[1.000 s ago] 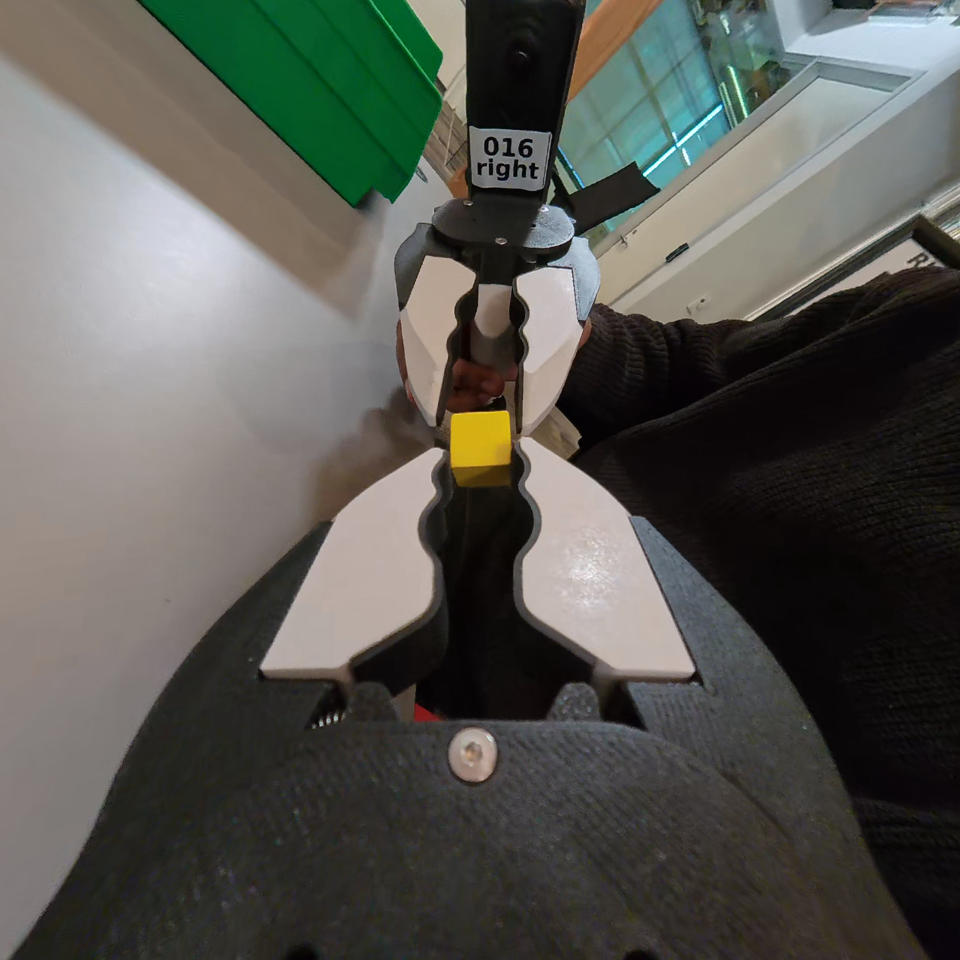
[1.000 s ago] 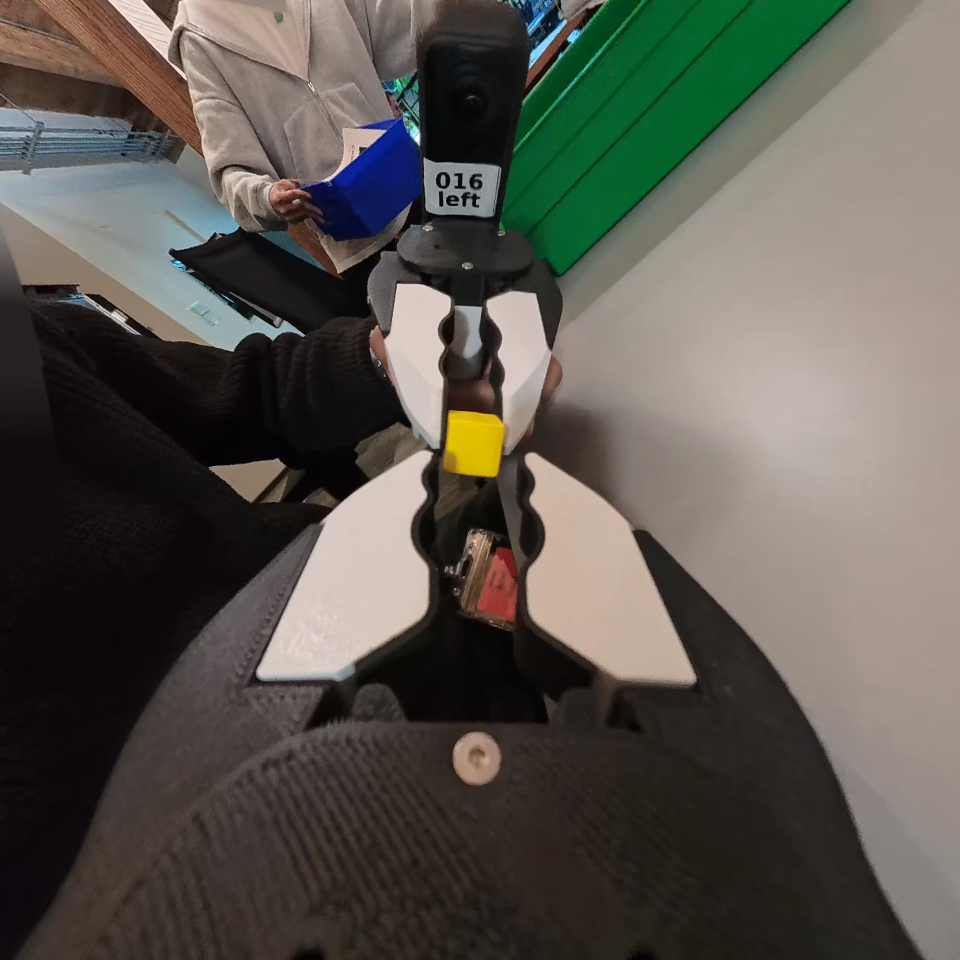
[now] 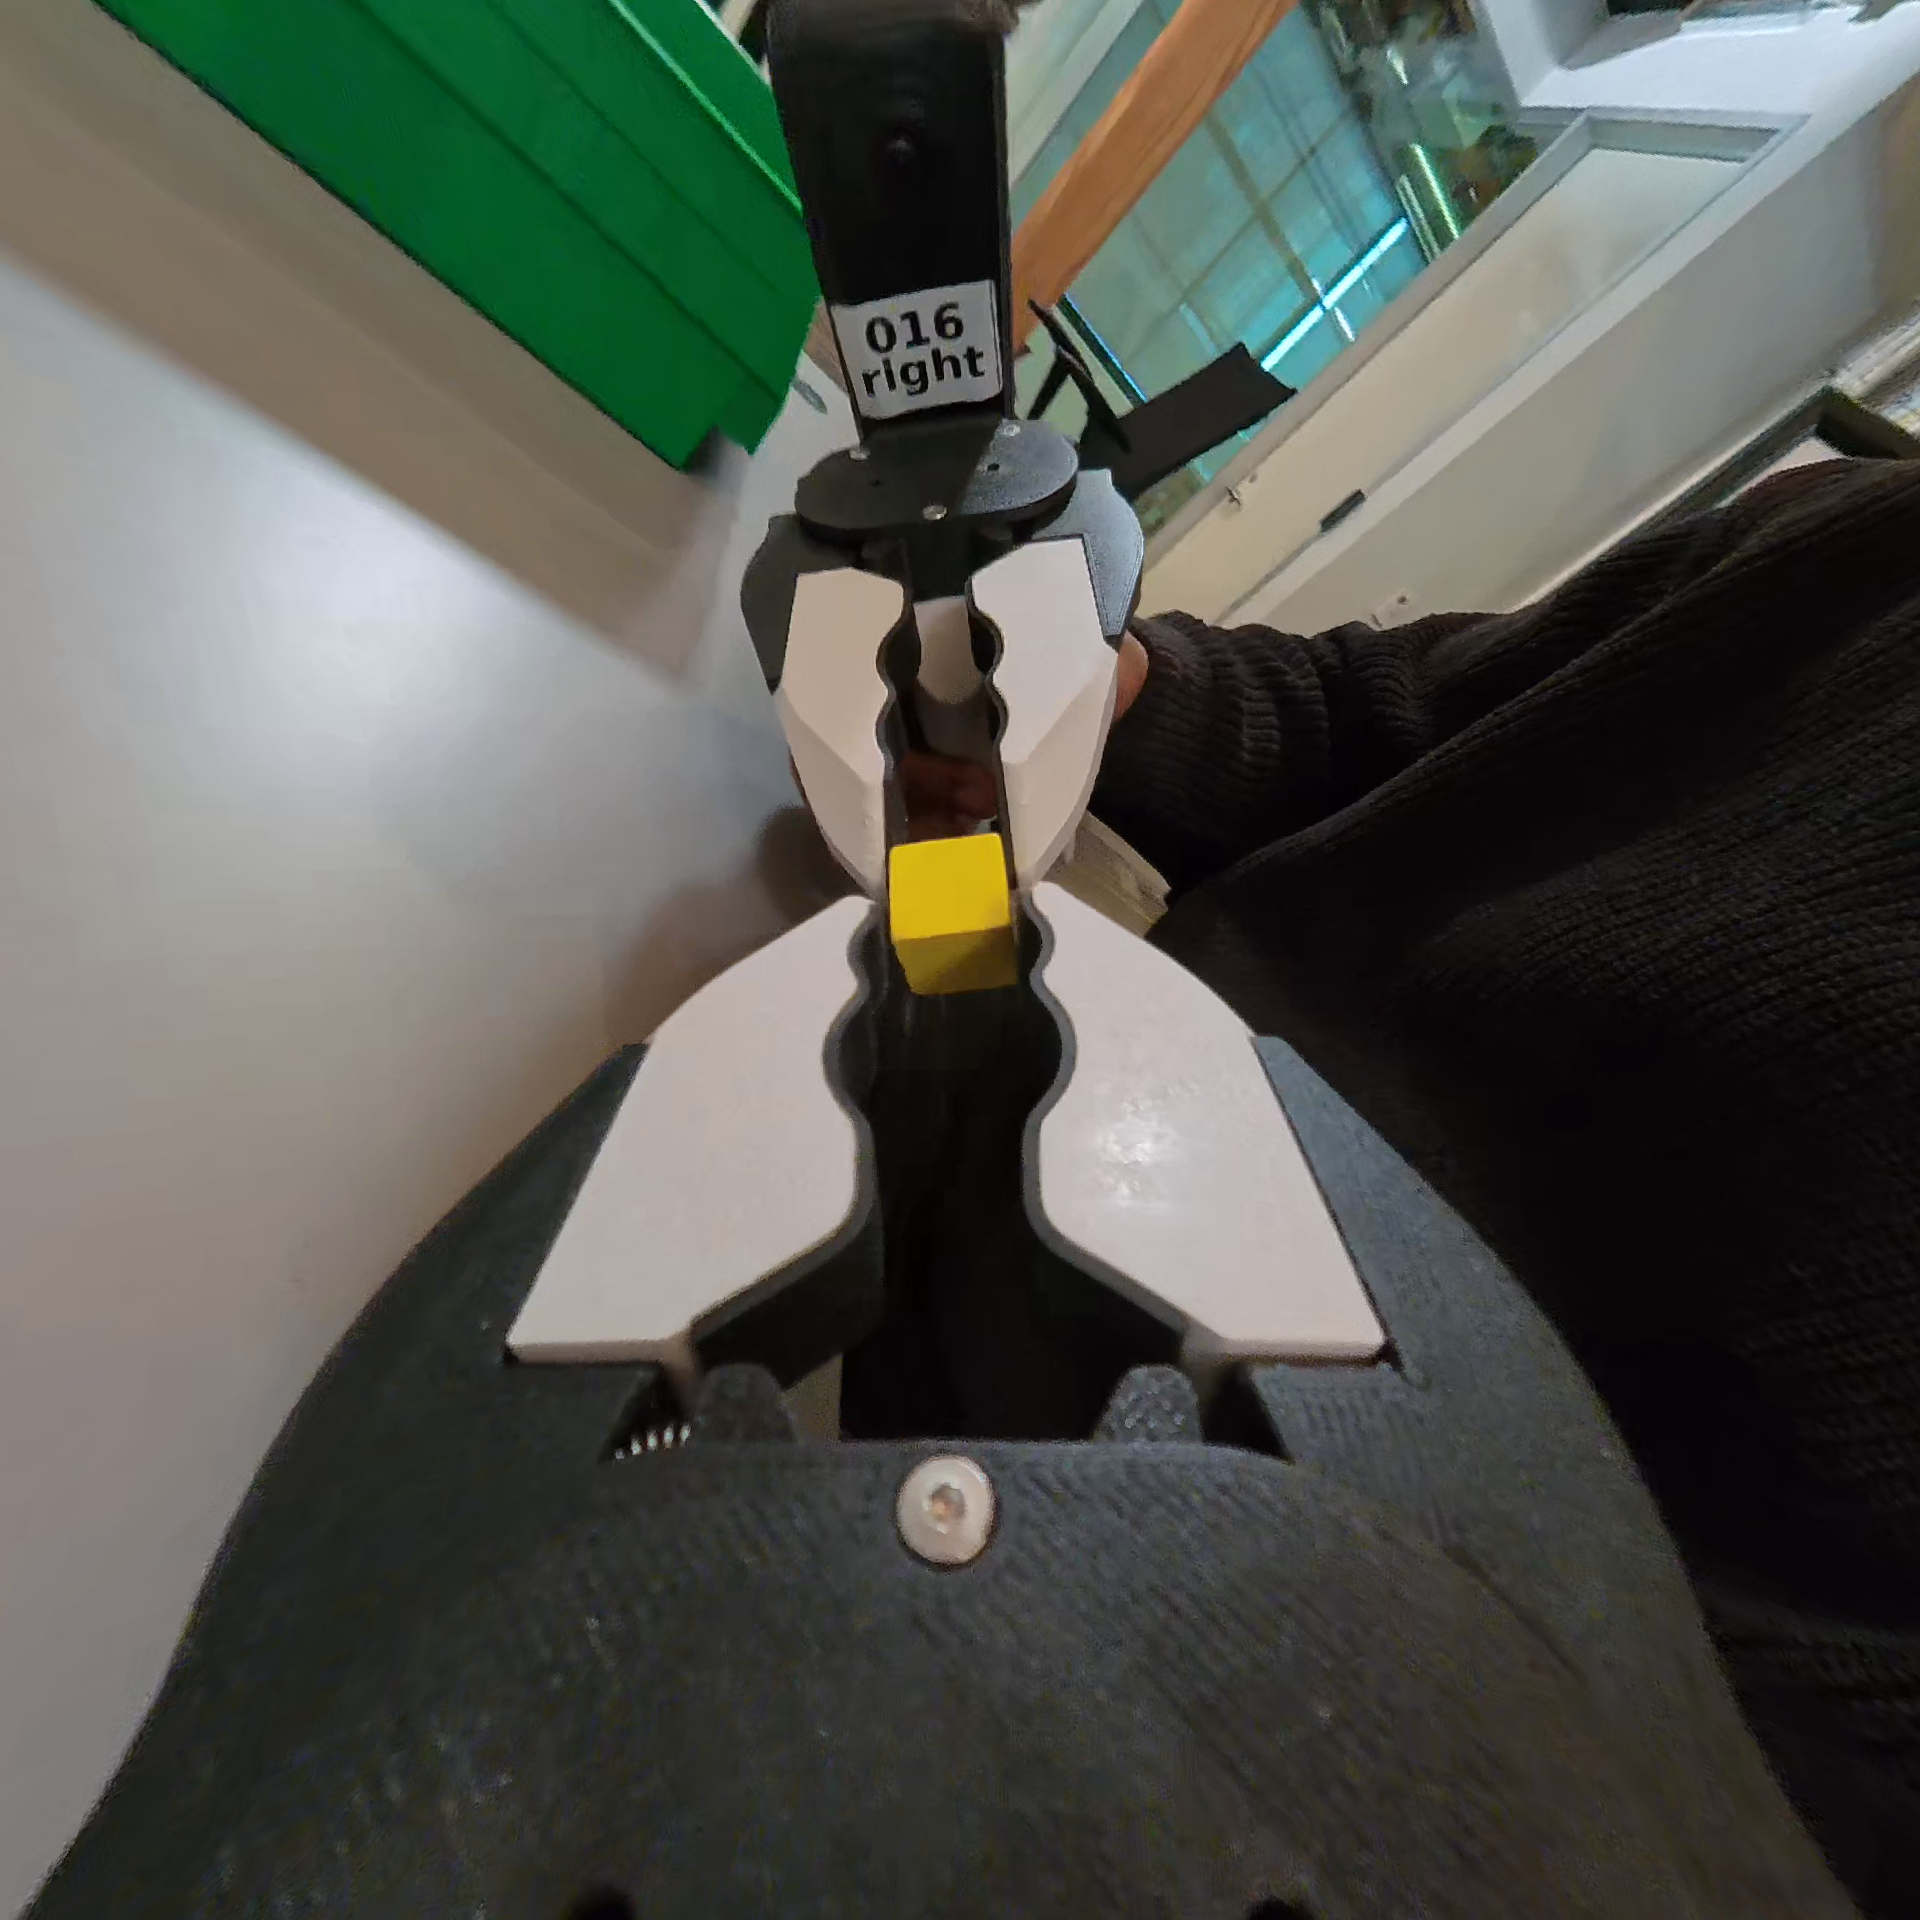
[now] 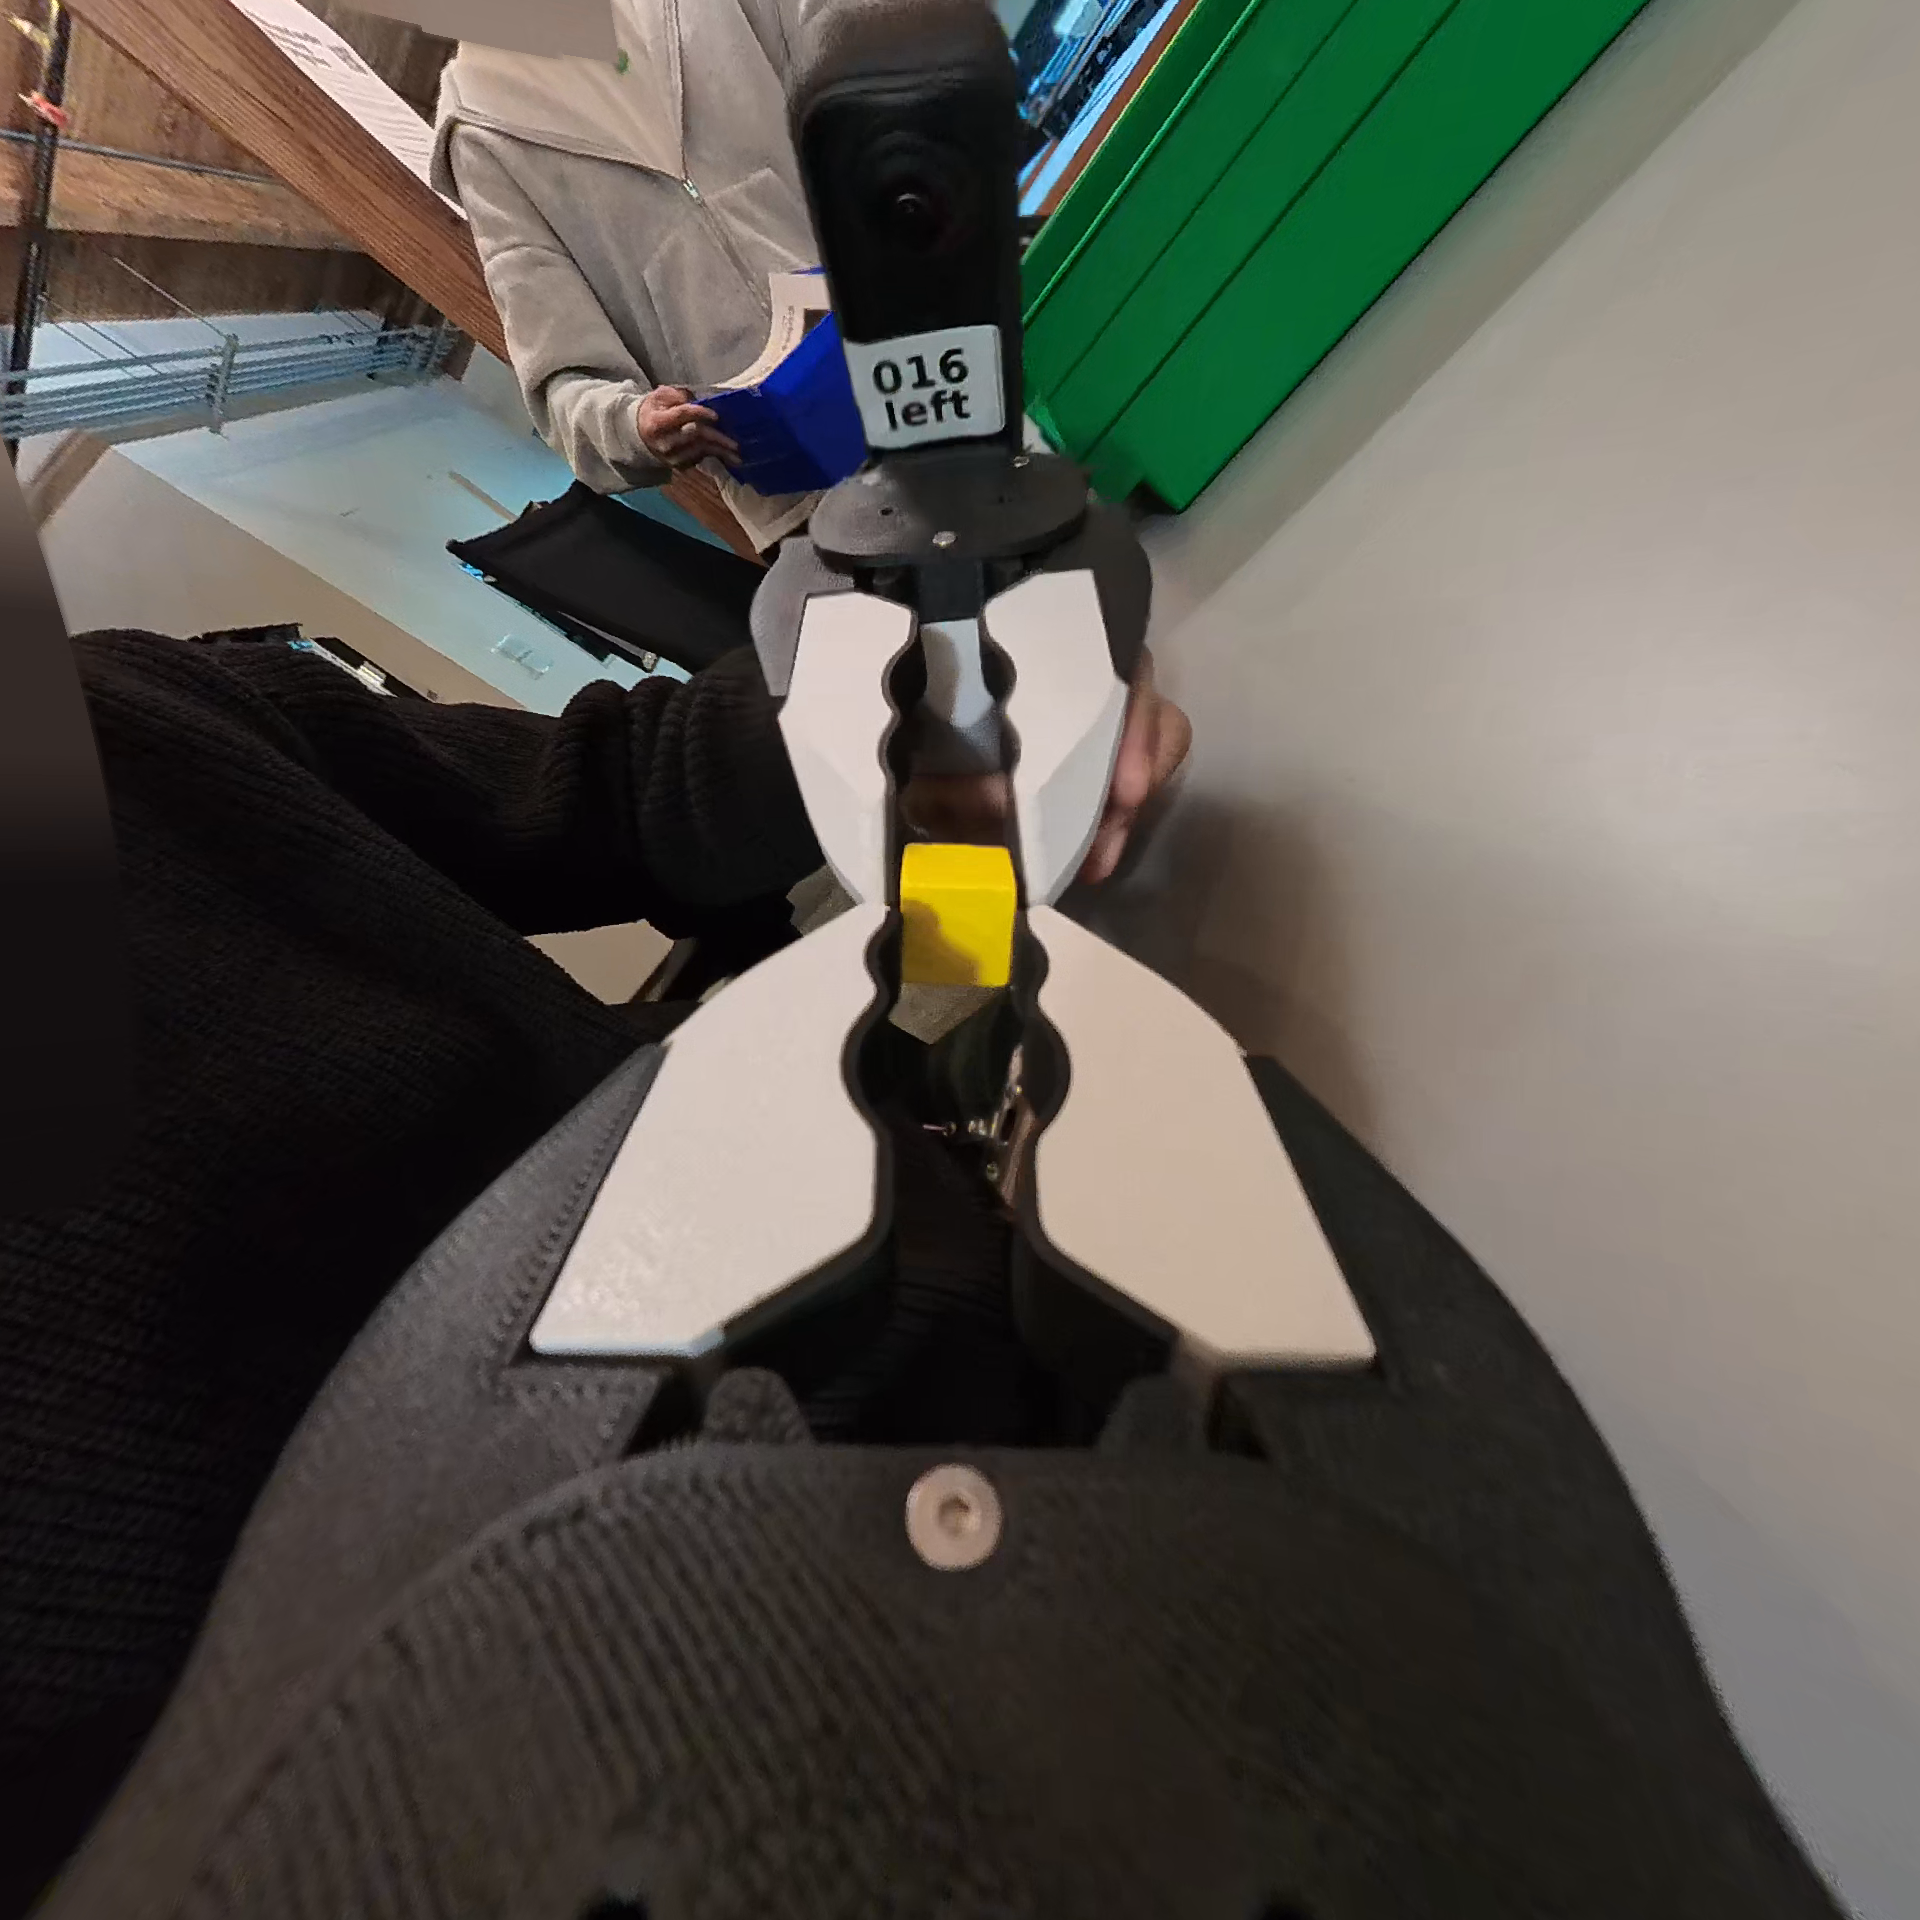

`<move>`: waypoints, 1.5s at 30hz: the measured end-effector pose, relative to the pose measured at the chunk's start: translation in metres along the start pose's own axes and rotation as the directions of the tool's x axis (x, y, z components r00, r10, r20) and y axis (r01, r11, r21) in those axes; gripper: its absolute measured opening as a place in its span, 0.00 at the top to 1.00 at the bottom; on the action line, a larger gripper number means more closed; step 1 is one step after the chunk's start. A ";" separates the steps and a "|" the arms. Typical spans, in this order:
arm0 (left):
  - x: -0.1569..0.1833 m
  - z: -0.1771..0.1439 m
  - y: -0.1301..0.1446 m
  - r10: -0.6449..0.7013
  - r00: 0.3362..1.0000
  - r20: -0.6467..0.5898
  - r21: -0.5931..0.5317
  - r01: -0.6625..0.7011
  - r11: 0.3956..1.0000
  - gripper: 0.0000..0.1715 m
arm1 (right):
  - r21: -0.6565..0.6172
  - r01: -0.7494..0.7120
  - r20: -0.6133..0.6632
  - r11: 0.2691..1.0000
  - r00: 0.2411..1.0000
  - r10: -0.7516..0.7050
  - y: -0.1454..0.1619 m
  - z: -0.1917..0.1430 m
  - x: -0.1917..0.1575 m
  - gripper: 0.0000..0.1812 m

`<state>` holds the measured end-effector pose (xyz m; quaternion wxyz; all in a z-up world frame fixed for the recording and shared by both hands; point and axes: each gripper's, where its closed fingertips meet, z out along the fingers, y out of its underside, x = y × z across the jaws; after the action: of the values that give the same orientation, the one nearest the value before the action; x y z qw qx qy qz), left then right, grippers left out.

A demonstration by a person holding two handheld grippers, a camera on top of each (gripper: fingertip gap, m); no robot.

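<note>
yellow cube (image 3: 951, 914) pinched between tips of both tongs, left gripper (image 3: 951, 935) and right gripper (image 4: 951, 935) nose to nose, each narrow on cube, above grey bench (image 3: 260, 831).

Bystander (image 4: 623, 260) head mosaicked; green bins (image 3: 499, 187) cut off.

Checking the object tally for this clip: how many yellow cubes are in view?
1. The small yellow cube is midair between the meeting jaws of left gripper and right gripper; which grips it is unclear. Others may be hidden.
</note>
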<state>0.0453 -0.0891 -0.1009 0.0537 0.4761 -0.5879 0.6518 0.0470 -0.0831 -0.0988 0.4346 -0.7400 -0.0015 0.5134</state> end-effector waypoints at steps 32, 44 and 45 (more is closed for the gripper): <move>0.003 -0.007 -0.026 -0.021 0.999 -0.029 0.192 0.026 0.981 0.75 | 0.146 0.255 -0.117 0.956 0.964 -0.239 -0.031 -0.013 -0.009 0.89; 0.006 -0.008 -0.027 0.000 0.999 -0.033 0.203 0.007 0.979 0.80 | 0.144 0.252 -0.124 0.957 0.964 -0.236 -0.030 -0.011 -0.008 0.89; 0.006 -0.008 -0.027 0.000 0.999 -0.033 0.202 0.006 0.979 0.80 | 0.143 0.254 -0.124 0.957 0.963 -0.237 -0.030 -0.011 -0.008 0.89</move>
<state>0.0549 -0.0776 -0.0765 0.0156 0.4694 -0.5170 0.7157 0.0649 -0.0752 -0.0726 0.5515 -0.7236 -0.0300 0.4140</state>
